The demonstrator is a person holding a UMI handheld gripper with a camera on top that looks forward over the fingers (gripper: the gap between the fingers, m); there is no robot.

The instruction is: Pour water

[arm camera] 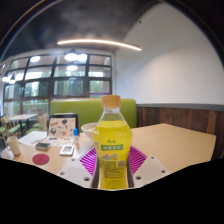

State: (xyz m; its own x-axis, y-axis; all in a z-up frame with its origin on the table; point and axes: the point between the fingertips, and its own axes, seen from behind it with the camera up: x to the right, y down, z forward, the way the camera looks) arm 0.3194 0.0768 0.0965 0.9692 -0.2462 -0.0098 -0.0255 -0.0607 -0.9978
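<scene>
Right between the two fingers stands a bottle (113, 145), upright, with an orange cap and yellow liquid inside, a green and white label round its middle. The gripper (113, 163) holds it: both purple pads (91, 157) lie against the bottle's sides at label height, so the jaws are clenched on it. The bottle's base is hidden below the fingers, so whether it rests on the table (175, 140) or hangs lifted I cannot tell.

Just behind the bottle, slightly to the left, sits a pale bowl (89, 132) on the light wooden table. Farther left on the same table lie a red coaster (40, 159), a small dark-framed thing (67, 150) too blurred to name, and a white box with a picture on it (62, 126). The near right part of the table is bare wood.

Beyond the table runs a green bench back (80, 109) against a wood-panelled wall. Large windows (55, 80) fill the far left, with greenery outside. A long strip light (98, 43) glows on the ceiling above.
</scene>
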